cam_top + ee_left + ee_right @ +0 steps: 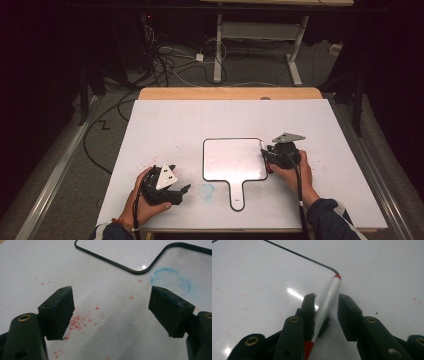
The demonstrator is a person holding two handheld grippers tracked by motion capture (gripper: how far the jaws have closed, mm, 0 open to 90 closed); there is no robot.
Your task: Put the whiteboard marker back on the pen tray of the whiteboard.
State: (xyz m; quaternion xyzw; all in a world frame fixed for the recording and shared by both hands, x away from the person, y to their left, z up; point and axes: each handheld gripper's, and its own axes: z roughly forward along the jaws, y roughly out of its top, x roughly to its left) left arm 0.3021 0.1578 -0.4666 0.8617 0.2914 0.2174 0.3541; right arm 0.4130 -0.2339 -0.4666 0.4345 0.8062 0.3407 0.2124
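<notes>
Item: marker (327, 303), white barrel, red at both ends. Lying along the right edge of the small whiteboard (235, 159), far tip at the board's rounded far-right corner, near end running back under the tool. Seated between the jaws of the right gripper (326, 305): barrel close against the left pad, a clear gap to the right pad. Jaws part-open, no squeeze on the barrel visible; loose between them, not clamped.

Right gripper (270, 156): held in the right hand (294, 172) at the right edge of the whiteboard, right of bench centre, jaws pointing left toward the board.

Whiteboard: black-rimmed, paddle-shaped, handle toward the near edge of the bench (320, 130); placed centrally, slightly toward the near edge. Faint red specks on its face.

Left gripper (112, 302): jaws wide apart, nothing between them. Held in the left hand (145, 202) near the near-left corner of the bench, well apart from the marker.

Marks on bench: scattered red specks (77, 323) beneath the left jaws; blue smudged ring (172, 281) just left of the whiteboard handle, beyond the jaw on that side.
</notes>
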